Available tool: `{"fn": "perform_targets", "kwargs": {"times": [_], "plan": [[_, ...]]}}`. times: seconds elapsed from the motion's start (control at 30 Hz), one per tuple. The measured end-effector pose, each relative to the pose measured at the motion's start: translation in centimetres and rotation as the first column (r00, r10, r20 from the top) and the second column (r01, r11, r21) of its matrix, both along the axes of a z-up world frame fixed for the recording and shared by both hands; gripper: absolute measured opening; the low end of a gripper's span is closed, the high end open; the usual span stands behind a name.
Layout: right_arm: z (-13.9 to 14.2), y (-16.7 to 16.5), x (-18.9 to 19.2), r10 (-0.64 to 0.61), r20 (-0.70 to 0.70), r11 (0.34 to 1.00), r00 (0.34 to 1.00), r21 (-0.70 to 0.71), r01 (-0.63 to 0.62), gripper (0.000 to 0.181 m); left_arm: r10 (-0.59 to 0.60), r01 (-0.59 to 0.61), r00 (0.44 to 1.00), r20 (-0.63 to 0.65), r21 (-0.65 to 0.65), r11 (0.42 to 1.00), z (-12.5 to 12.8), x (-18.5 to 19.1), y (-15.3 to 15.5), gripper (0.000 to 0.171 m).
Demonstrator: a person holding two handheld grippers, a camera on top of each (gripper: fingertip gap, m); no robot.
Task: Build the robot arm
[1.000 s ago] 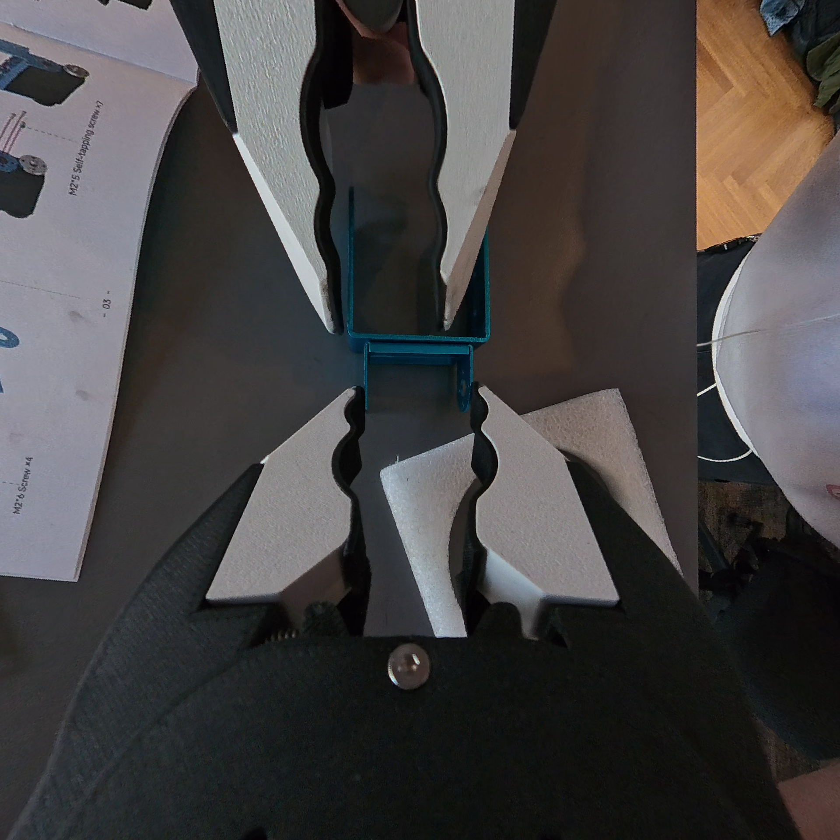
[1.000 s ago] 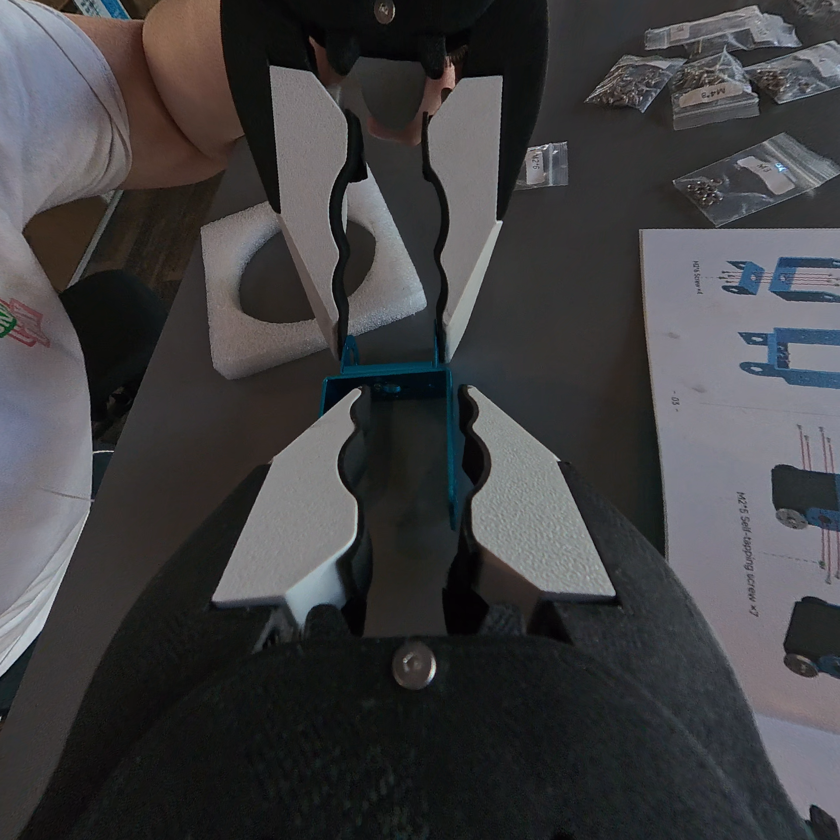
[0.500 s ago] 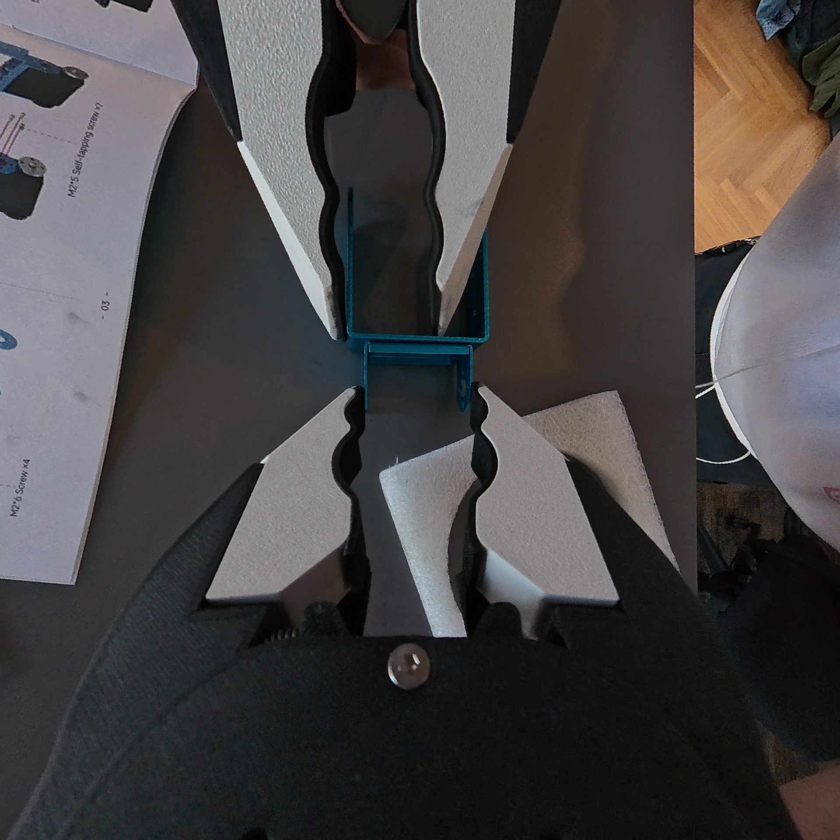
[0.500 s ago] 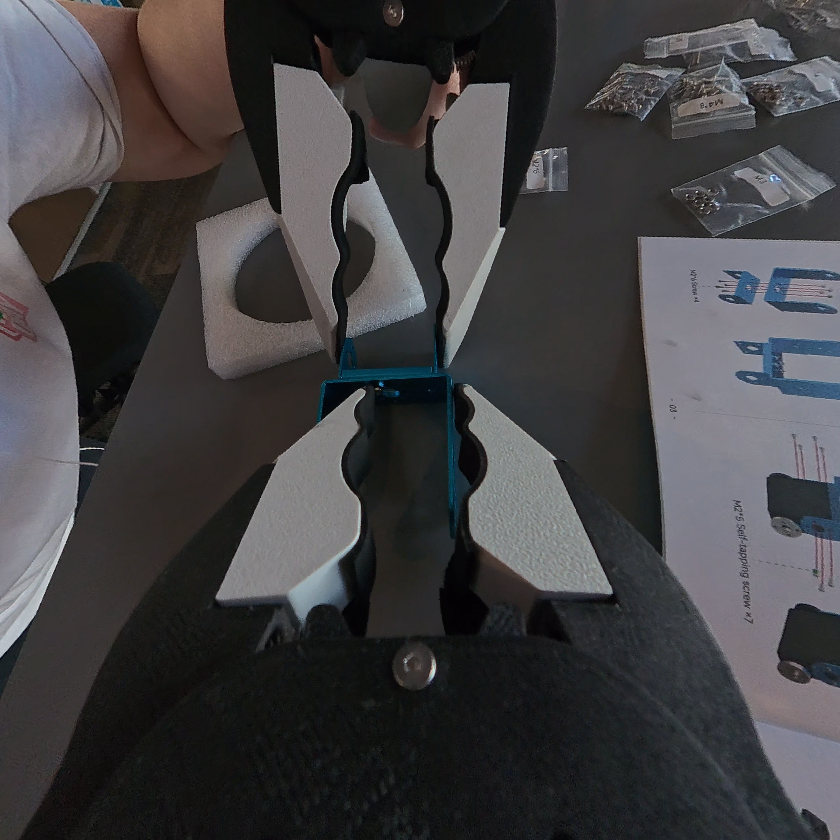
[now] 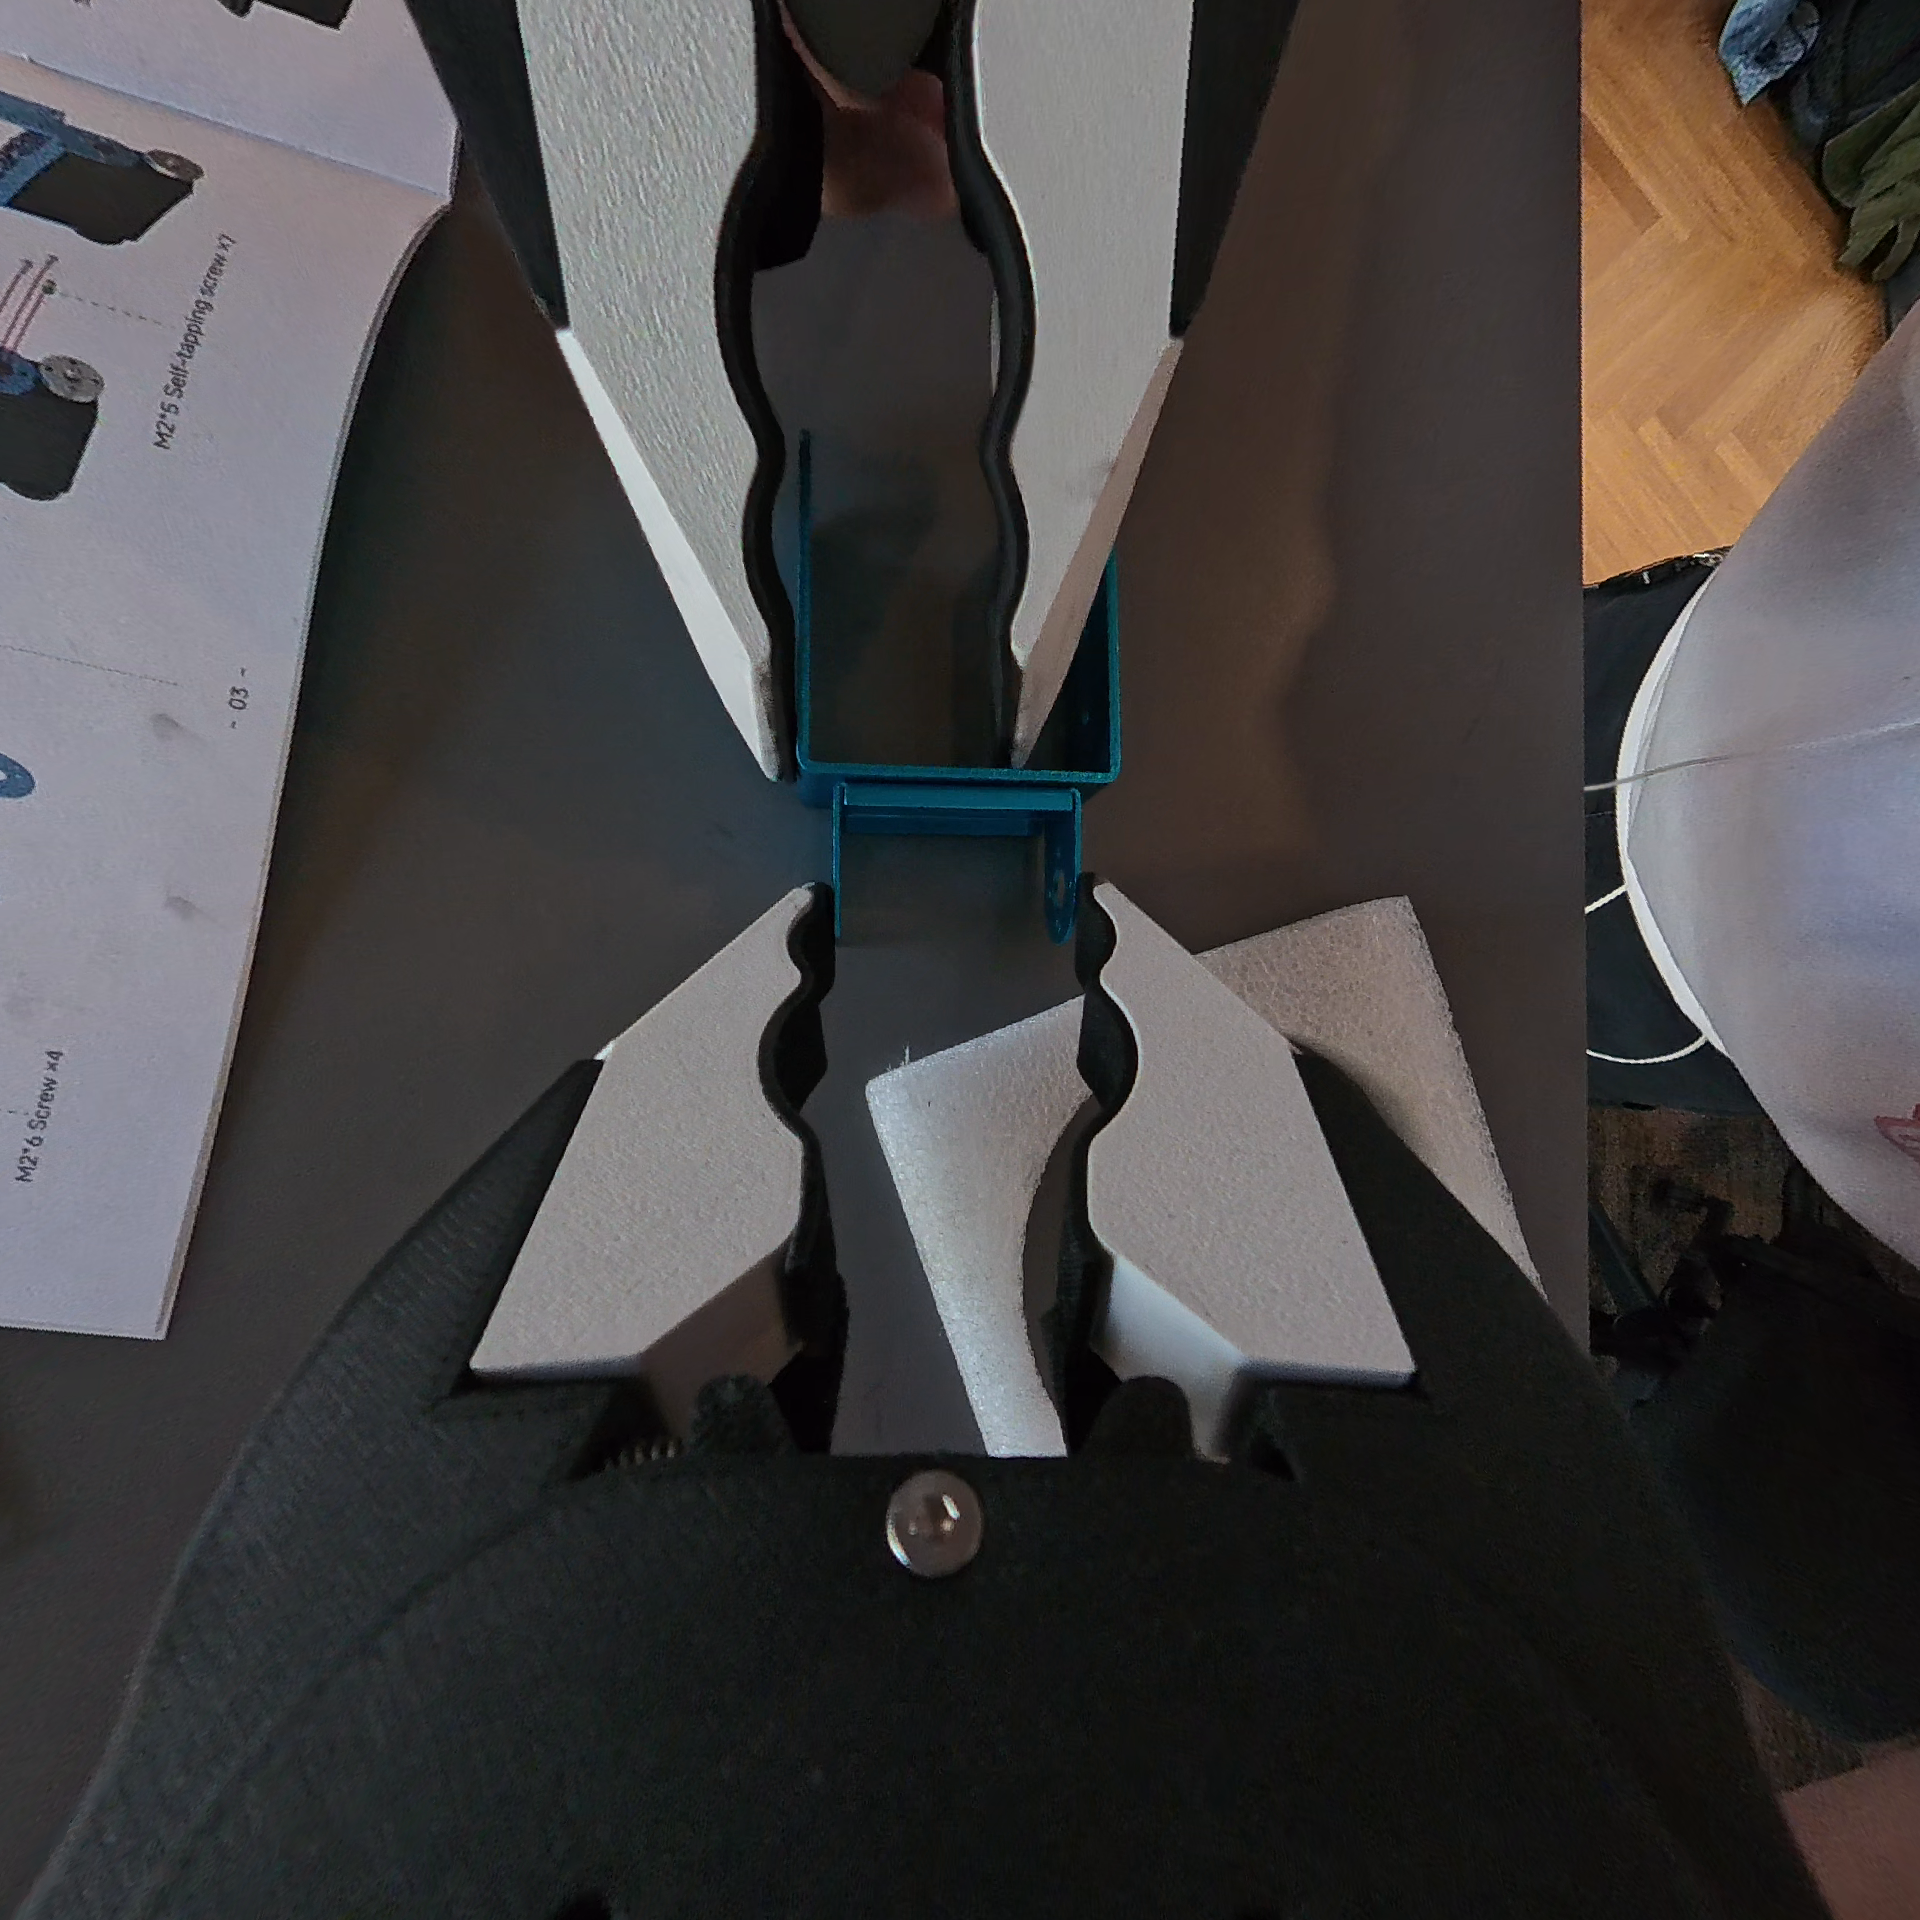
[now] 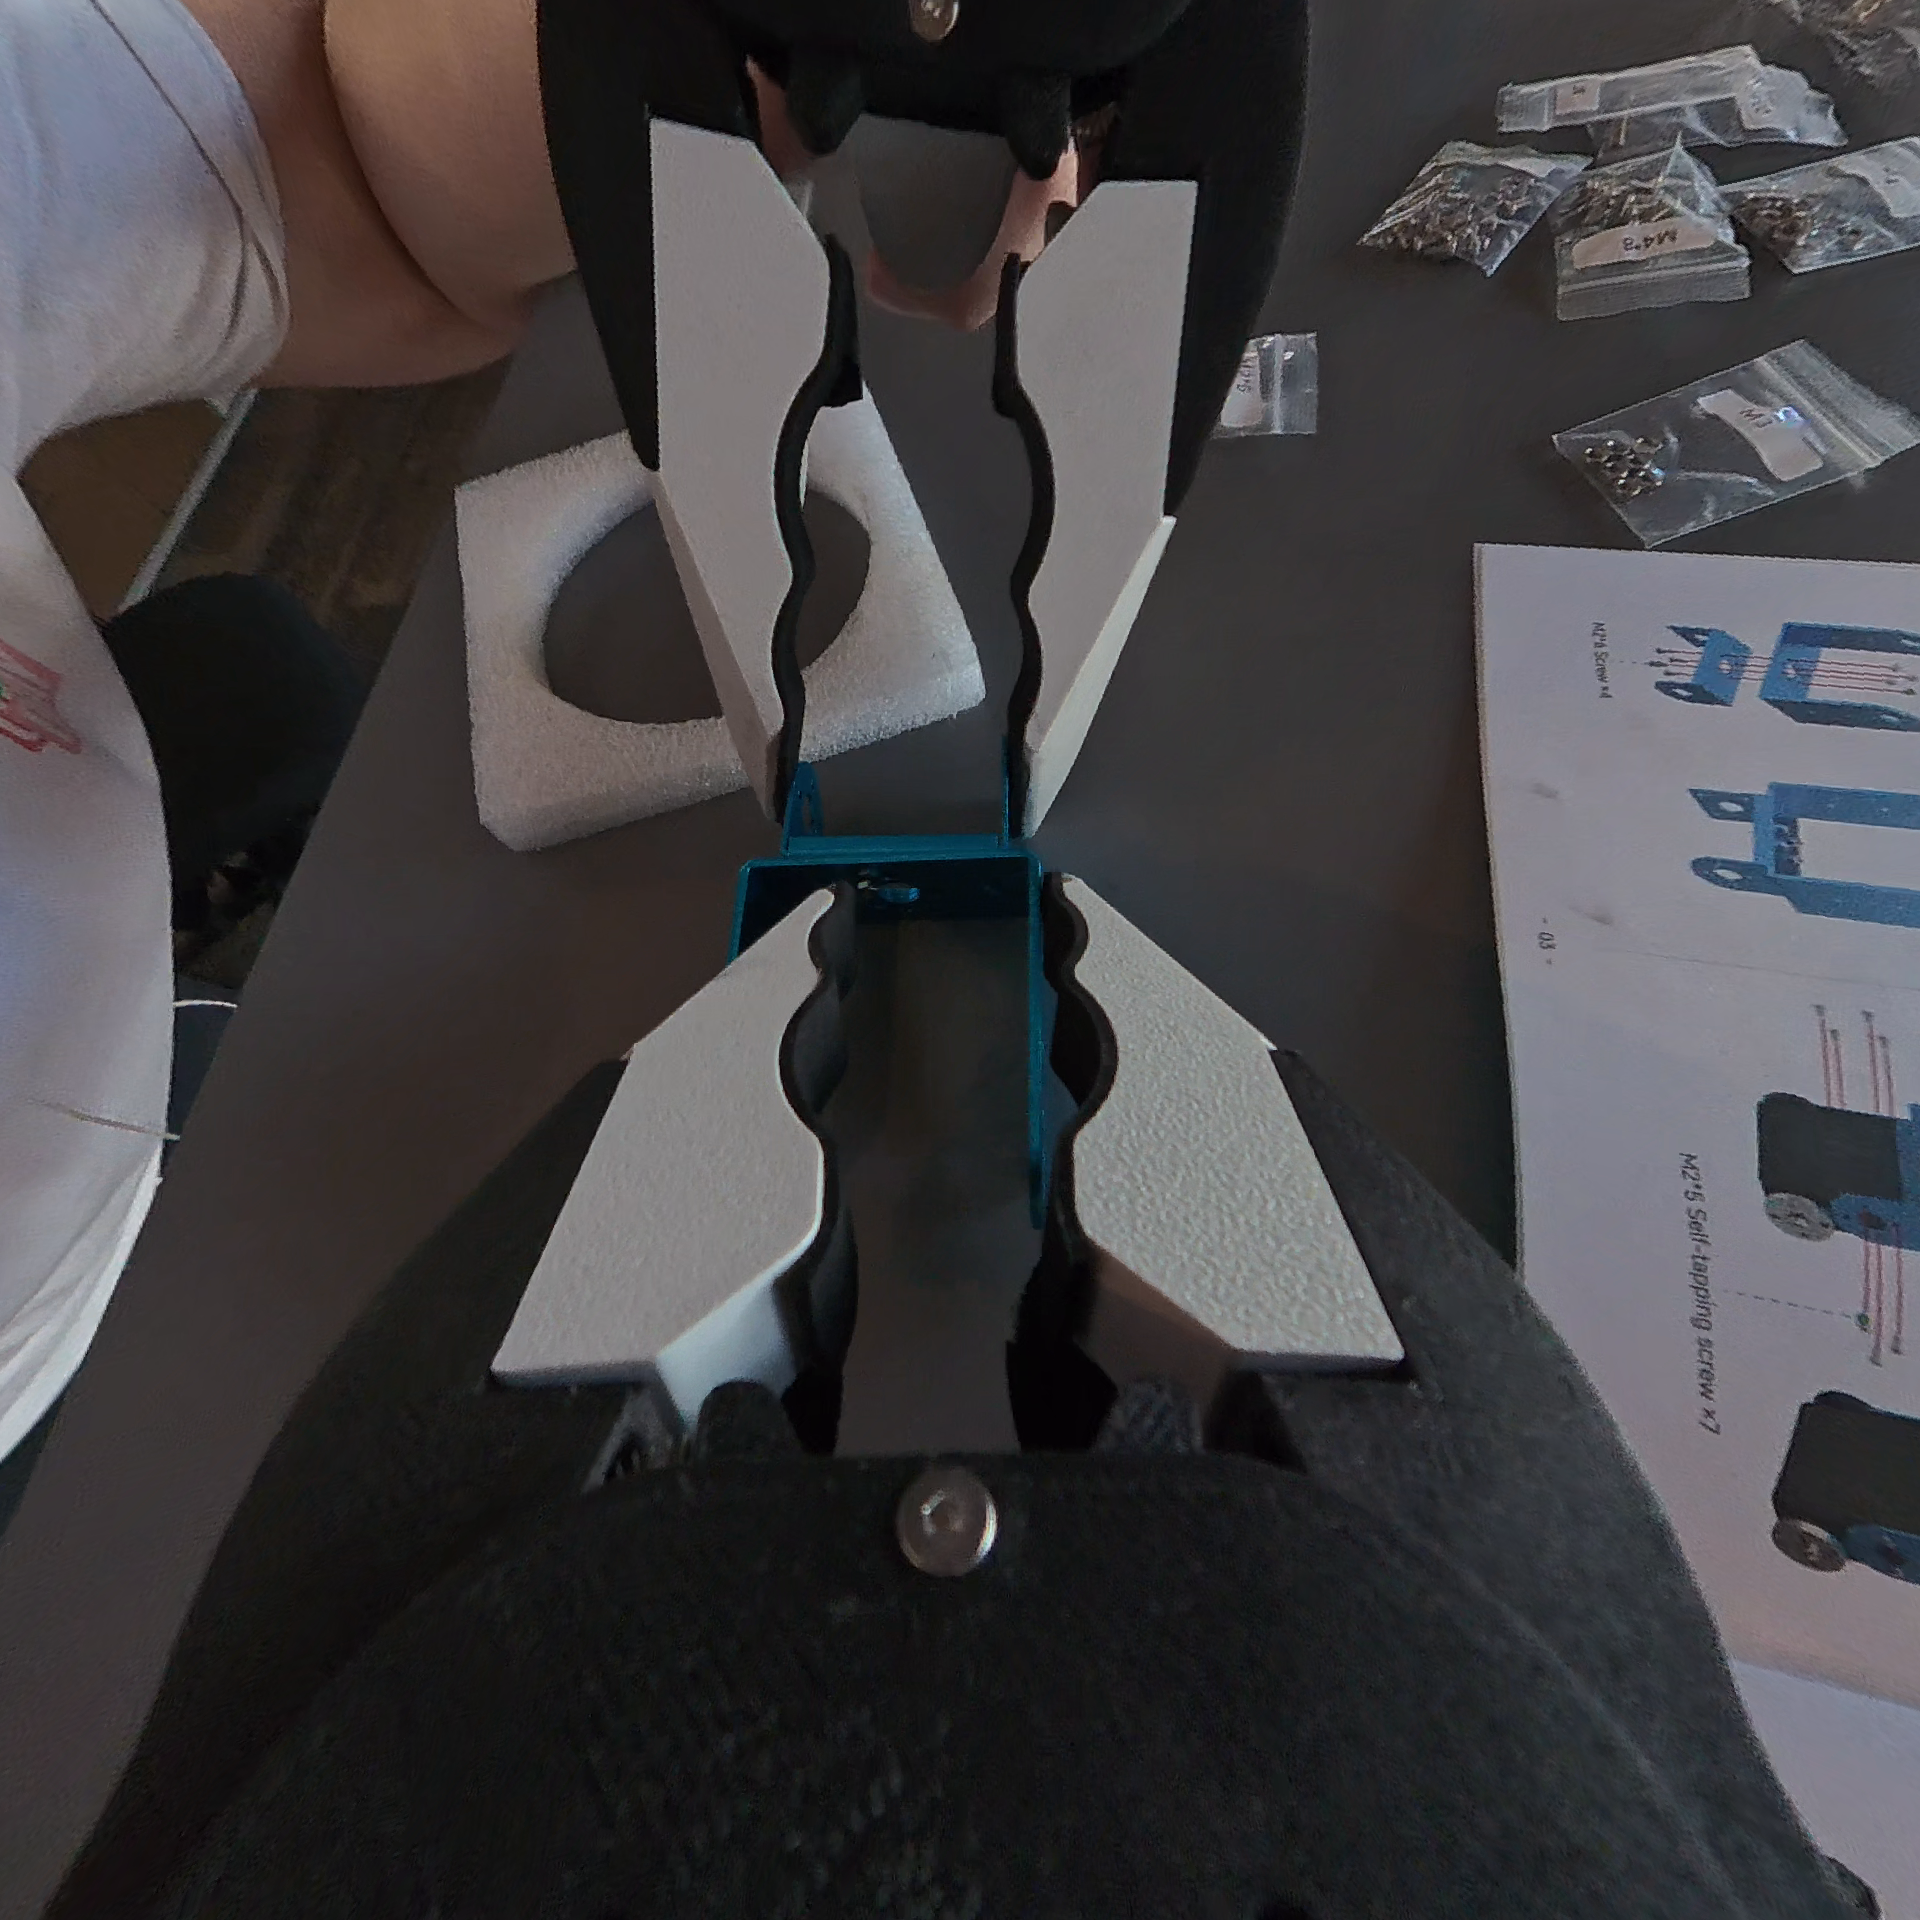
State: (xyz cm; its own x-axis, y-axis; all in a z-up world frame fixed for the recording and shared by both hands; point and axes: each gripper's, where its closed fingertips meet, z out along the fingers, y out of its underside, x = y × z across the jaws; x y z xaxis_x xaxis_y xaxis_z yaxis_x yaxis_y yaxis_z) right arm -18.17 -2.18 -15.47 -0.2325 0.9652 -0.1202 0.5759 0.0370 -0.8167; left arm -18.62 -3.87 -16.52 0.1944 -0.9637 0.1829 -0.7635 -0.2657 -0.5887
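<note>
Two blue metal U-brackets meet back to back above the dark table (image 5: 468, 935). My left gripper (image 5: 956, 894) is shut on the small blue bracket (image 5: 951, 821), with one finger on each side wall. My right gripper (image 6: 940, 888) faces it and is closed on the larger blue bracket (image 6: 1036, 1039). Its right finger lies against the outside of one wall; its left finger covers the other wall. In the left wrist view the right gripper (image 5: 896, 758) comes in from the top over the larger bracket (image 5: 1101, 675). The right wrist view shows the left gripper (image 6: 902, 805) and the small bracket (image 6: 802, 805).
A white foam block with a round hole (image 6: 582, 769) lies under the left gripper (image 5: 966, 1195). An open instruction booklet (image 6: 1714, 935) lies beside the brackets (image 5: 156, 727). Several bags of screws (image 6: 1745, 436) lie at the back. The table edge and wood floor (image 5: 1714, 364) are near a person's arm (image 6: 416, 229). Less than 4 cm separates the two grippers' tips.
Both grippers keep their hold and the brackets stay pressed together. The right wrist view has shifted very slightly.
</note>
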Motion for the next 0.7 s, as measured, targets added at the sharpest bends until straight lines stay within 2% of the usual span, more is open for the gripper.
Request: {"fn": "perform_targets", "kwargs": {"times": [0.7], "plan": [[0.46,0.19,-0.03,-0.012,-0.021,0.999,1.000,-0.054,0.011,0.029,-0.002,0.002,1.000,0.009,-0.009,1.000,0.04,0.14,-0.09,0.046]]}}
